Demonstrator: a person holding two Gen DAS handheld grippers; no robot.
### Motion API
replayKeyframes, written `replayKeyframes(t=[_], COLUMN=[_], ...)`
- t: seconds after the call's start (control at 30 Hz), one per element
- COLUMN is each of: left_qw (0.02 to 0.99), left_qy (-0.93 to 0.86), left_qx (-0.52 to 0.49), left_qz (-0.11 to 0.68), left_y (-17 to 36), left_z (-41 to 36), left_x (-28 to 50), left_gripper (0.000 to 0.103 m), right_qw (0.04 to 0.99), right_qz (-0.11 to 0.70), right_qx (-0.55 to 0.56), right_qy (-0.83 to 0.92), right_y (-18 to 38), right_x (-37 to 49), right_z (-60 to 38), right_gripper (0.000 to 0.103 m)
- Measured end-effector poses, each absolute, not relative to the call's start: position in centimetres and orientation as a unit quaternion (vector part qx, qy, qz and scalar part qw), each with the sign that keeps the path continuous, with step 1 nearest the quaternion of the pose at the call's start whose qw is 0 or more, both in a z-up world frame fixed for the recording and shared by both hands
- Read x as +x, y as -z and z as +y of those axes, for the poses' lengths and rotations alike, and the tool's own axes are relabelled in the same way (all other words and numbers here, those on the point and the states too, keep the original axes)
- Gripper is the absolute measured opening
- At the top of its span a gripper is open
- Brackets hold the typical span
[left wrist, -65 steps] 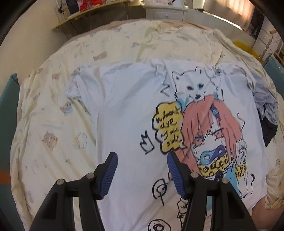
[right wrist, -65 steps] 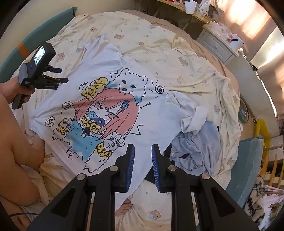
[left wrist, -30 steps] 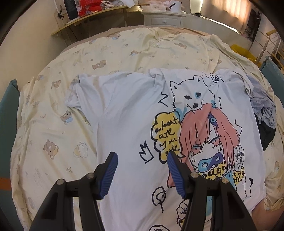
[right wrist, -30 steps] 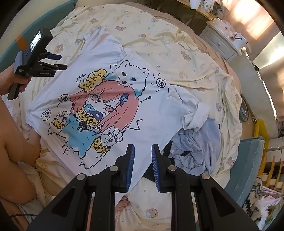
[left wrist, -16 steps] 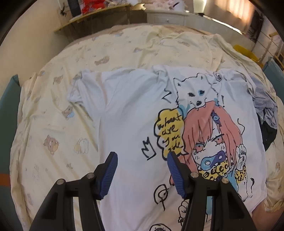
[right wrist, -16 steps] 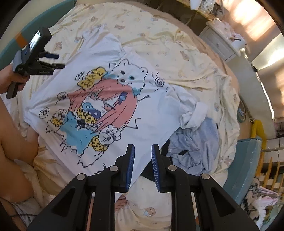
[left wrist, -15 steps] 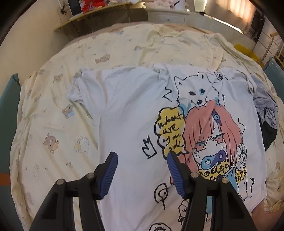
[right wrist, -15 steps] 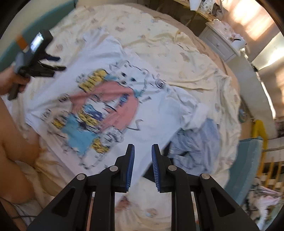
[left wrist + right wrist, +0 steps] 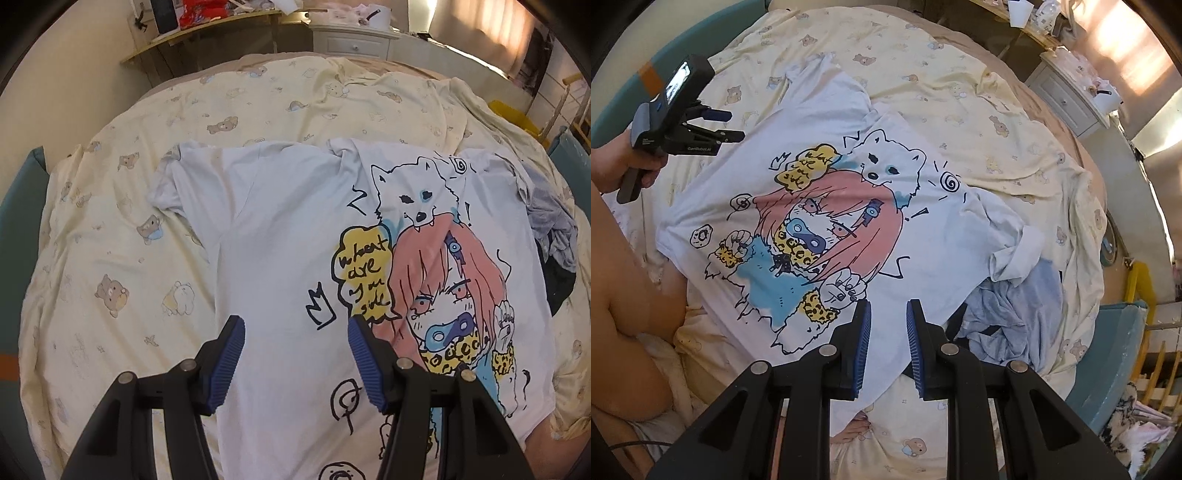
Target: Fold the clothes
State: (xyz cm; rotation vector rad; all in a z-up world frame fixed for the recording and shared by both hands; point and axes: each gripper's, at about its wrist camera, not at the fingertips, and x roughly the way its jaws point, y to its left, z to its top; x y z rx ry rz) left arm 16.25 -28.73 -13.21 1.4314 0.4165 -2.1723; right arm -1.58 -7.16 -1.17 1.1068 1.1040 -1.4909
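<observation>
- While the left wrist camera looks down along its own fingers, the left gripper (image 9: pixel 295 350) hovers above the white T-shirt (image 9: pixel 266 236) with its 2 blue pads spread wide and nothing between them.
- From this view the T-shirt lies face up and mostly flat on the yellow bear-print bedsheet (image 9: pixel 110 258), its cartoon print (image 9: pixel 436 280) of a pink-haired figure and a white dog sitting toward the right.
- One short sleeve (image 9: pixel 166 184) lies slightly rumpled at the upper left of the garment.
- A grey-blue garment (image 9: pixel 554 229) is bunched just beside the T-shirt's right edge.
- Beyond the bed stand a wooden shelf (image 9: pixel 207 33) and a white nightstand (image 9: pixel 354 44).

- Seen from the right wrist camera, the right gripper (image 9: pixel 888 343) hangs over the T-shirt's (image 9: pixel 820 110) near edge, its 2 pads a narrow gap apart and closed on nothing.
- The T-shirt is spread diagonally across the bedsheet (image 9: pixel 960 92), and its far-right sleeve (image 9: pixel 1019 251) is folded and creased.
- That sleeve touches the grey-blue garment (image 9: pixel 1015 310), which lies crumpled at the T-shirt's right.
- At the upper left a hand (image 9: pixel 617 166) holds the left gripper (image 9: pixel 733 125) above the bedsheet just beside the T-shirt's edge; its fingers are apart and empty.
- A bare leg (image 9: pixel 624 295) of the person rests along the left side, touching the T-shirt's lower corner.
- The nightstand (image 9: pixel 1067 99) shows at the upper right.
</observation>
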Motion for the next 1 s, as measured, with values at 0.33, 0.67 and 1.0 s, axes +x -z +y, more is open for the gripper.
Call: replayKeyframes(t=[0.33,0.67,1.0], left_qw=[0.241,0.261,0.273], left_qy=[0.803,0.793,0.787], left_qx=[0.523,0.52,0.519], left_qz=[0.152,0.18,0.193], left_y=[13.5,14.2,14.7], left_z=[-28.9,-31.1,-33.0], left_x=[18.9,23.3,24.3], left_gripper=[0.059,0.059,0.059], right_qw=[0.487,0.505,0.524], right_qz=[0.476,0.5,0.505], right_qx=[0.44,0.419,0.408], right_qy=[0.586,0.565,0.551], right_y=[1.9,2.3,2.8], right_x=[1.0,3.5,4.9], right_z=[-11.0,-15.4,-18.6], right_gripper=[0.022,0.022,0.022])
